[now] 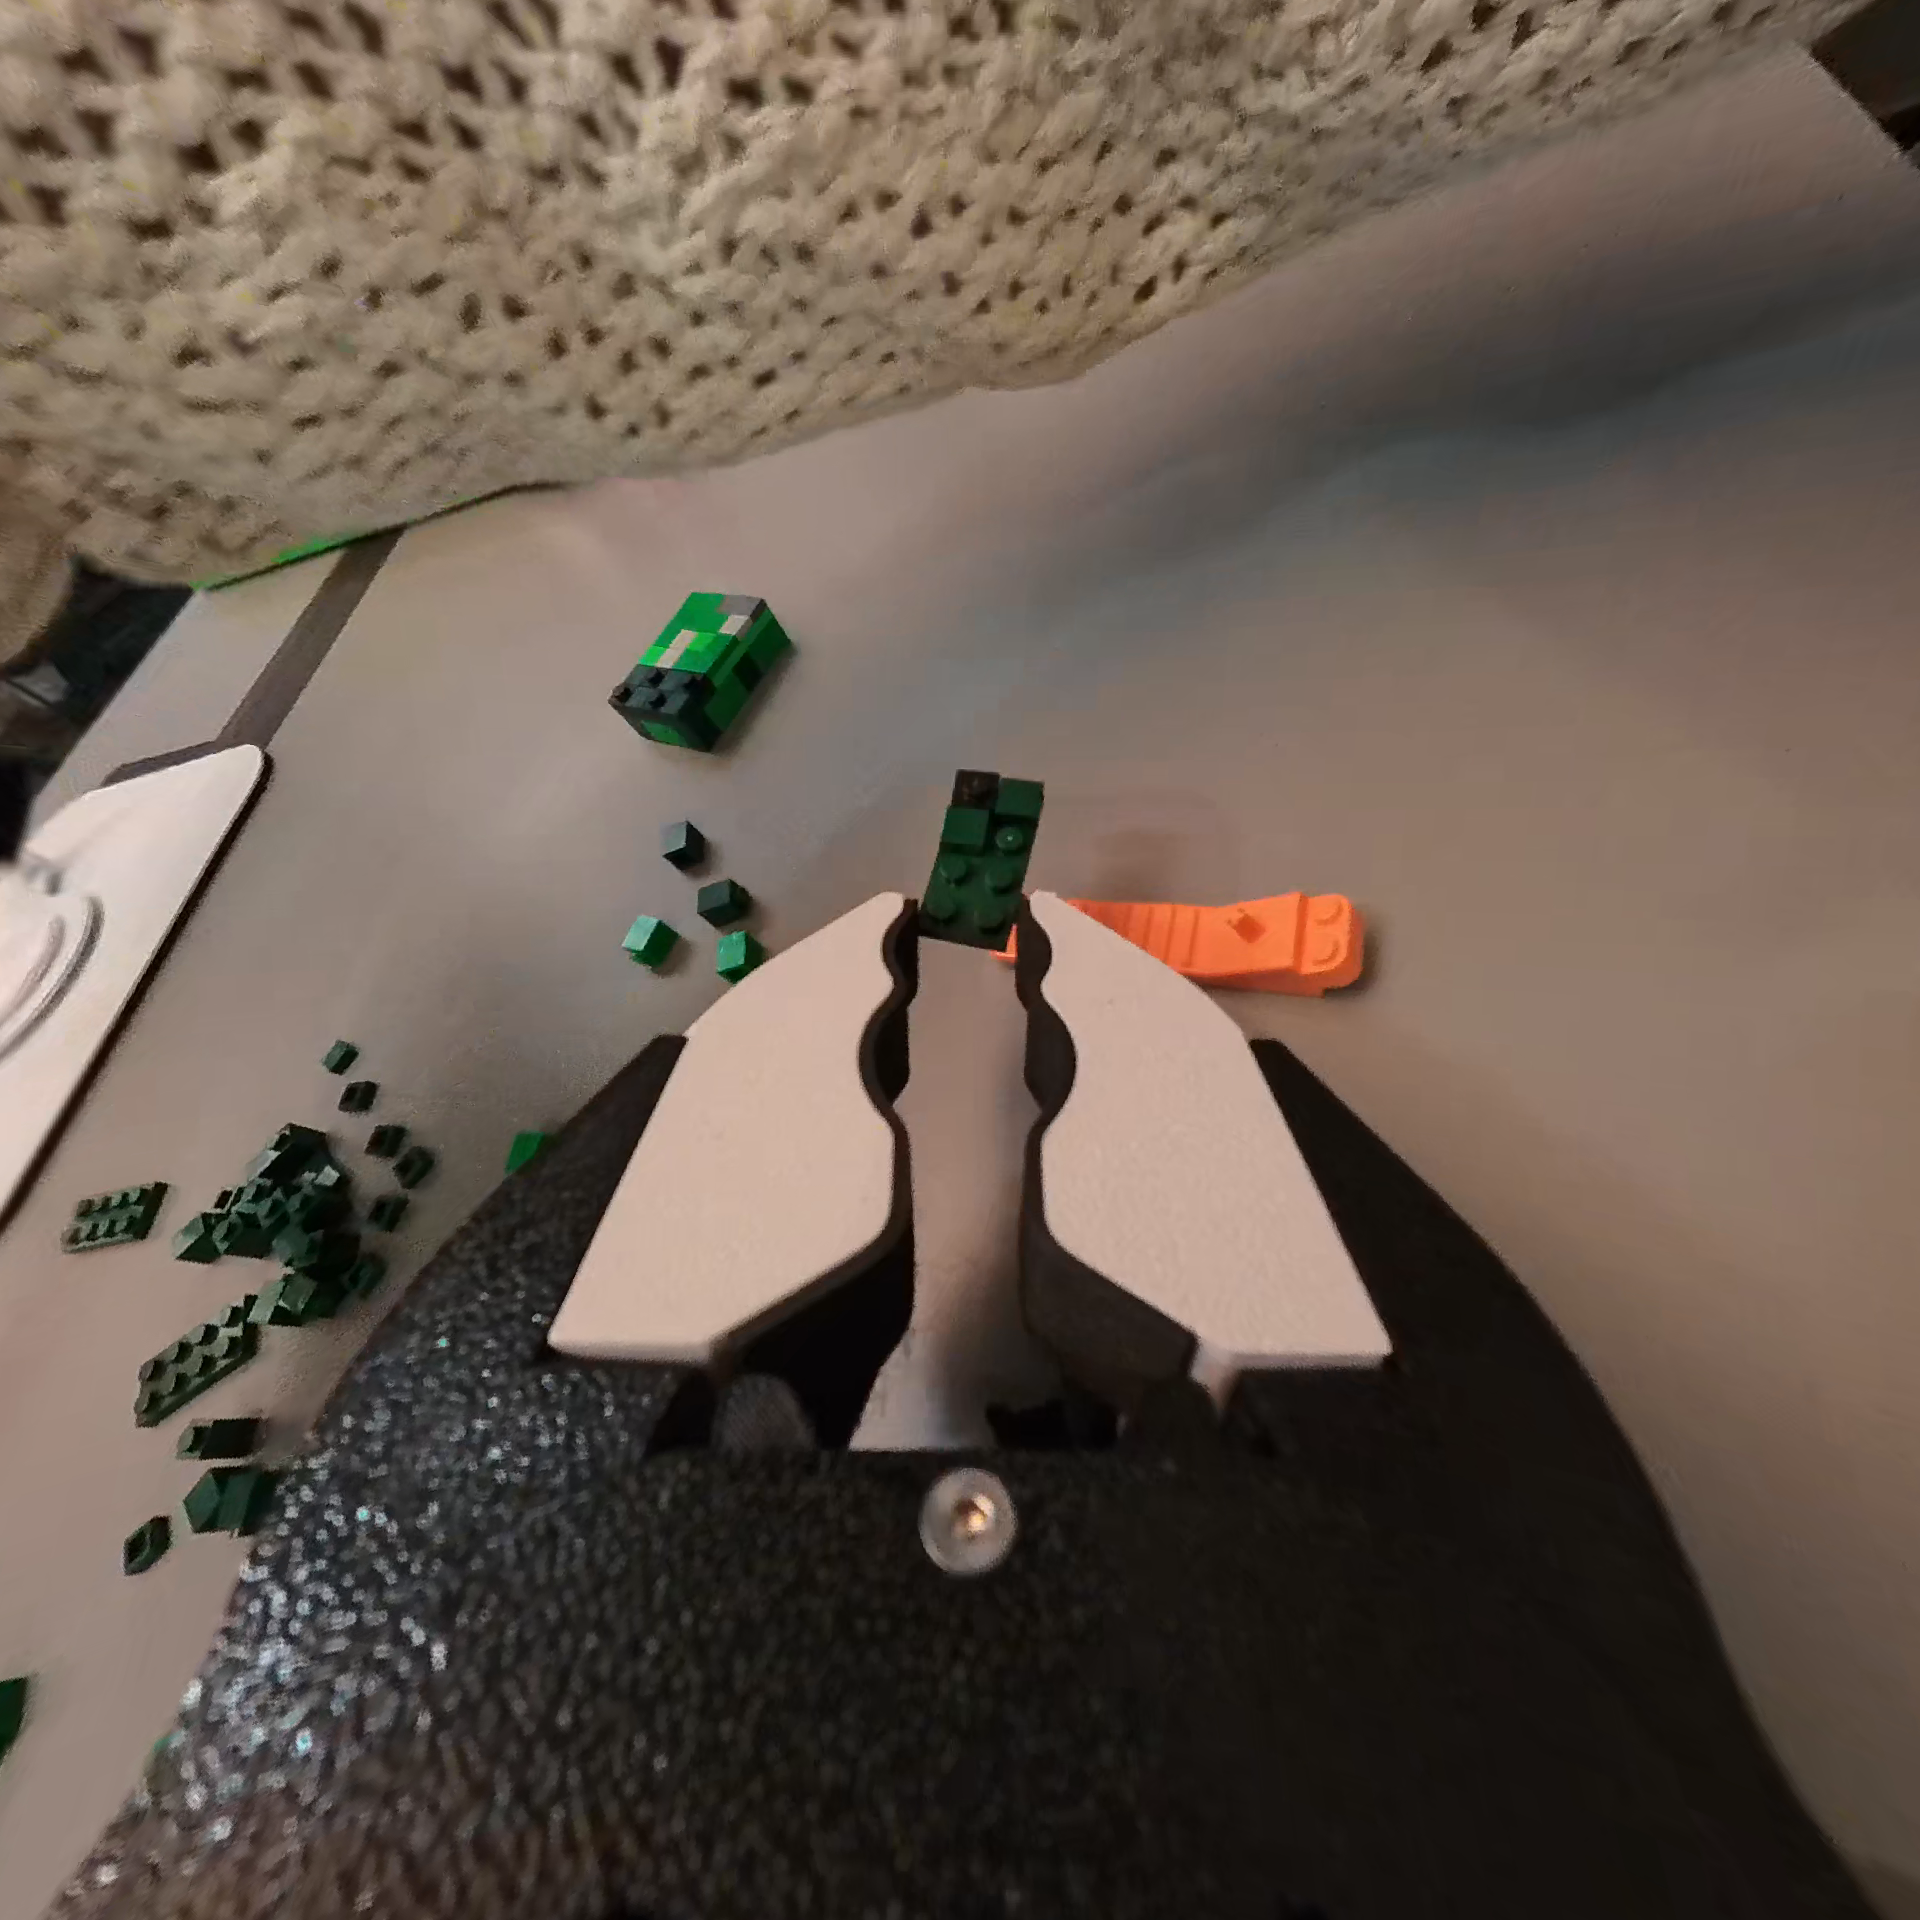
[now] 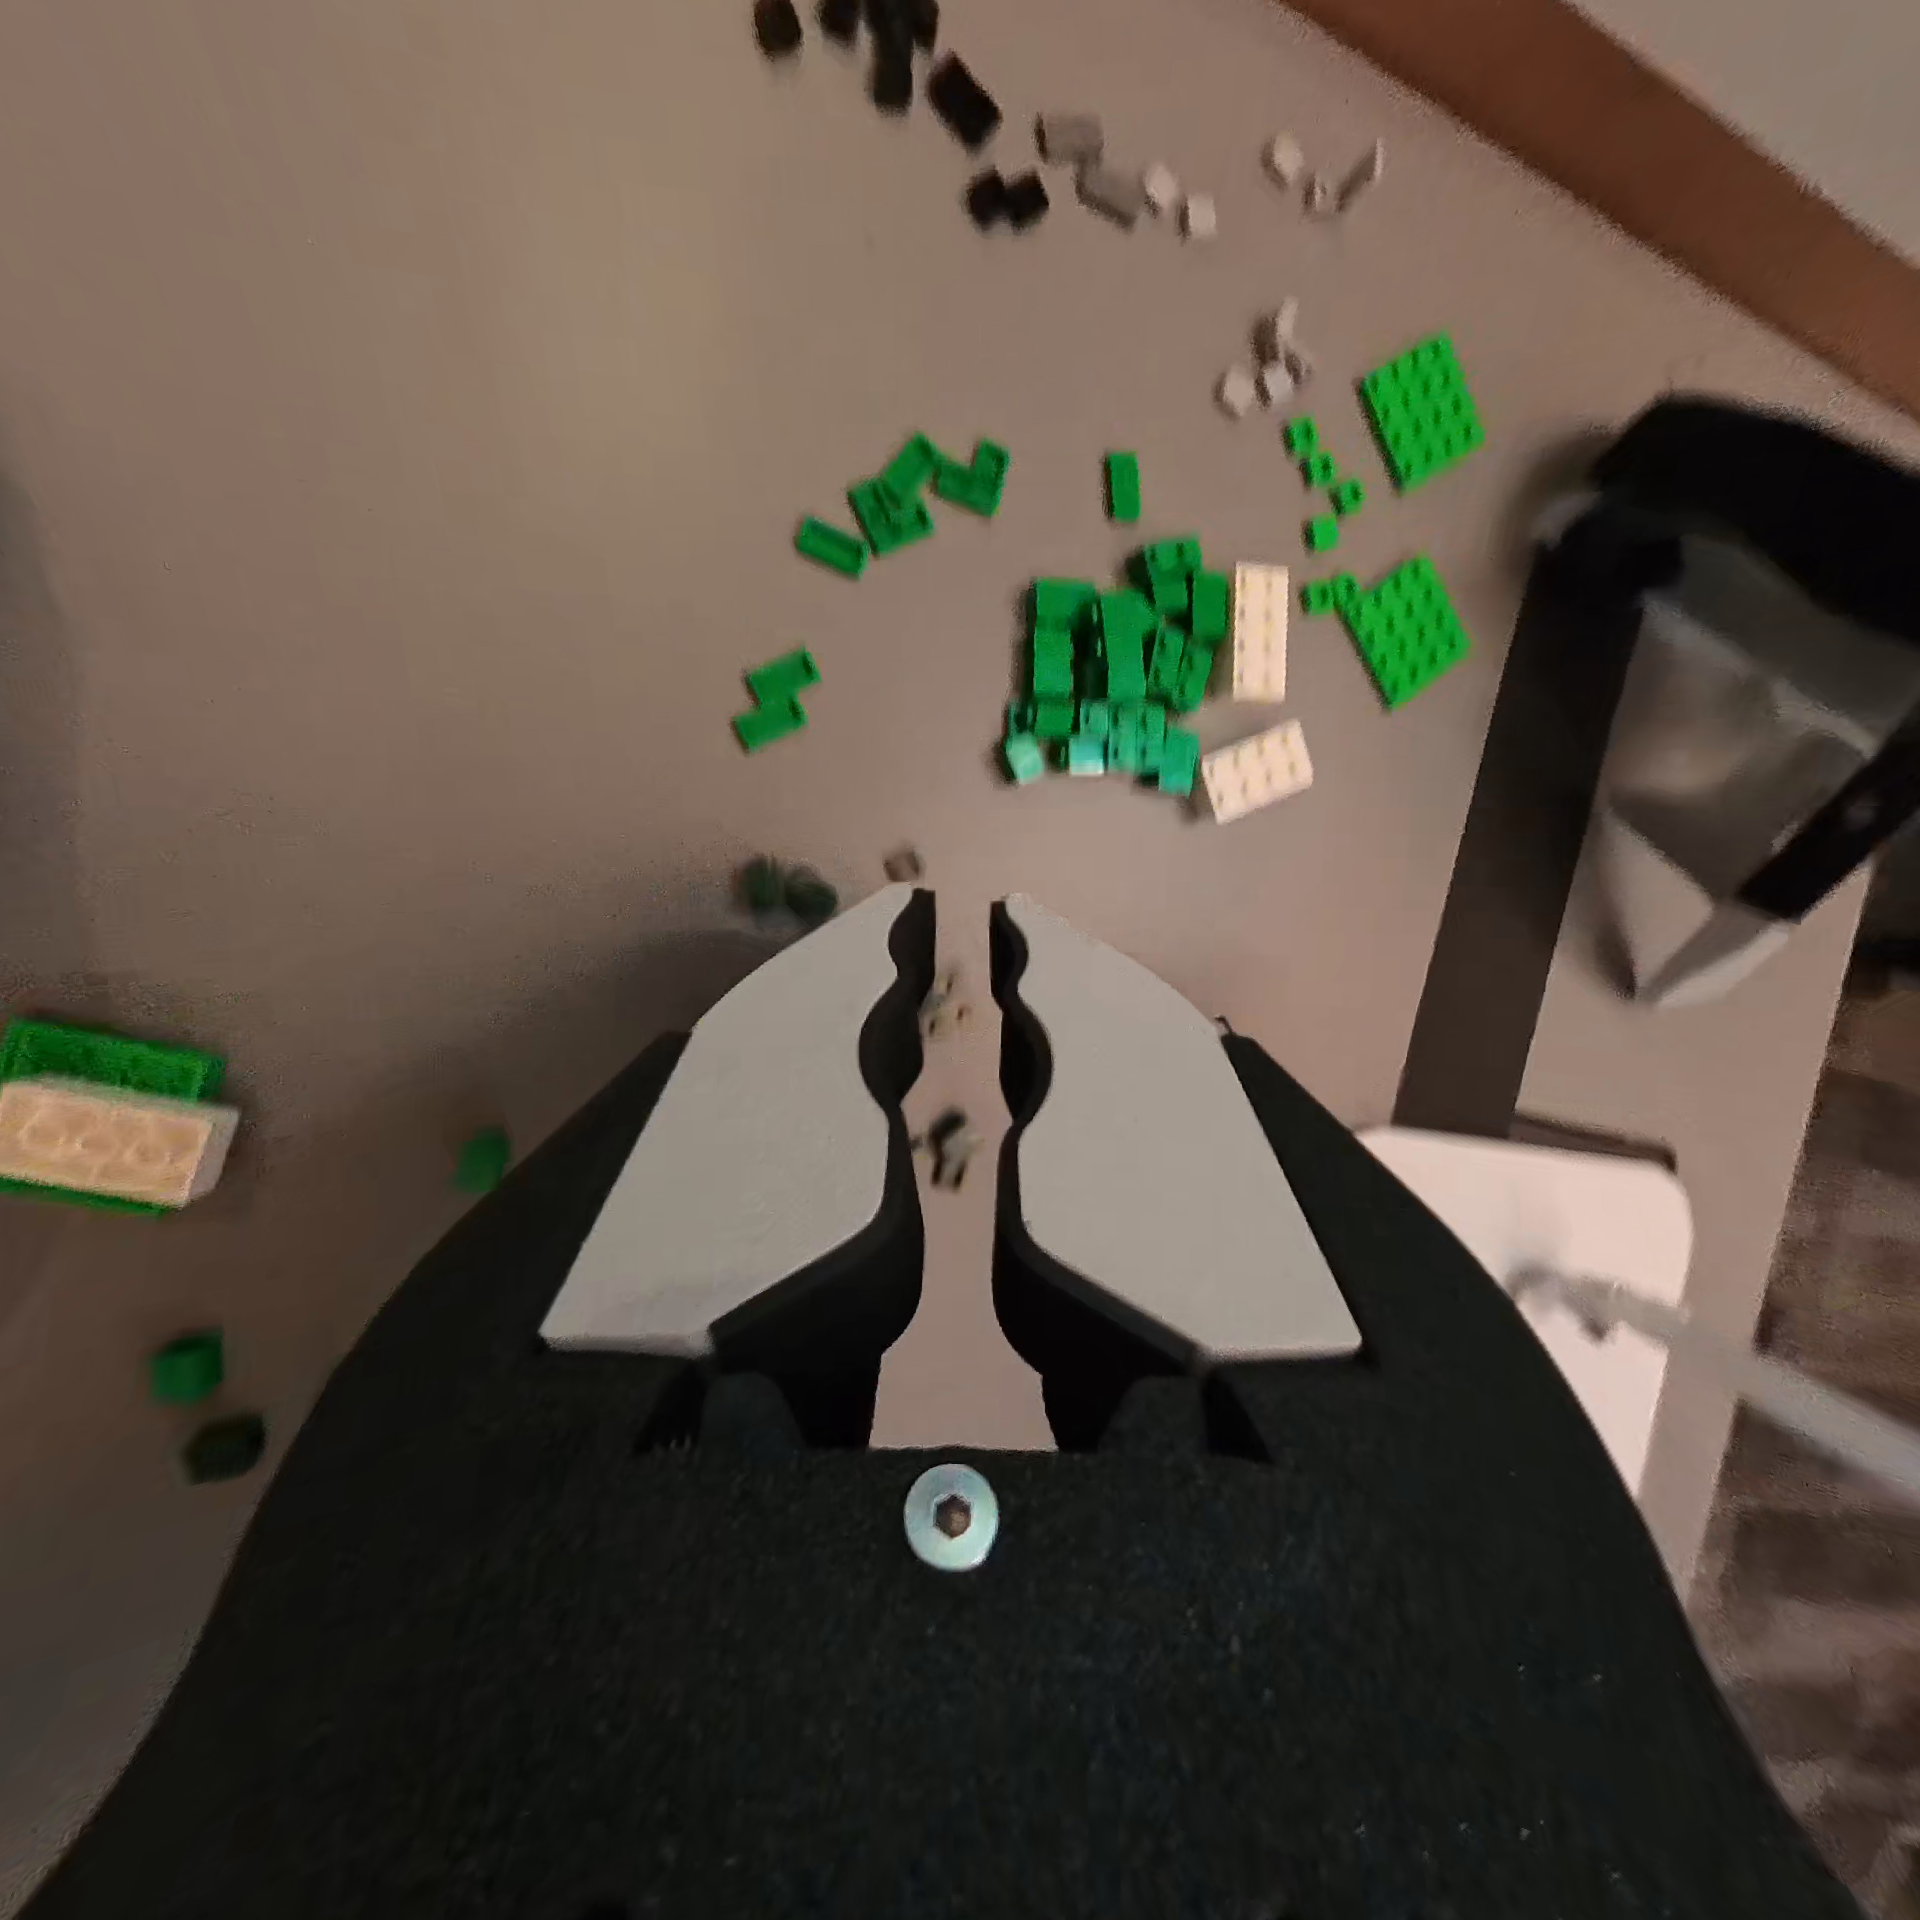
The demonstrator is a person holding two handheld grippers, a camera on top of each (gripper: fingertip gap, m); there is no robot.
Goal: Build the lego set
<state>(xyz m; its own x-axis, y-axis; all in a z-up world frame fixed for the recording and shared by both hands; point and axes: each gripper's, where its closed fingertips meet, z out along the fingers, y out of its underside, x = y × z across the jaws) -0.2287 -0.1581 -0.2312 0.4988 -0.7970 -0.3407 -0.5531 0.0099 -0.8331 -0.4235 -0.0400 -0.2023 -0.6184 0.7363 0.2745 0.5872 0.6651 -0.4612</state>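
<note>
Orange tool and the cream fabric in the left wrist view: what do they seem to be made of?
The orange tool looks like moulded plastic, matte, with ribbed and studded relief. The cream fabric looks like knitted or crocheted yarn: open holes, fuzzy strands. The fibre type cannot be told.

Grey table (image 1: 1455,623): loose dark green bricks (image 1: 281,1236), green block (image 1: 701,670), orange separator (image 1: 1236,930); bright green bricks (image 2: 1122,655), white plates (image 2: 1259,644).

The left gripper (image 1: 968,920) pinches a dark green plate assembly (image 1: 982,862) at its fingertips above the tabletop (image 1: 1455,727). An orange brick separator (image 1: 1226,940) lies just beyond; a green block (image 1: 701,670) sits farther left.
</note>
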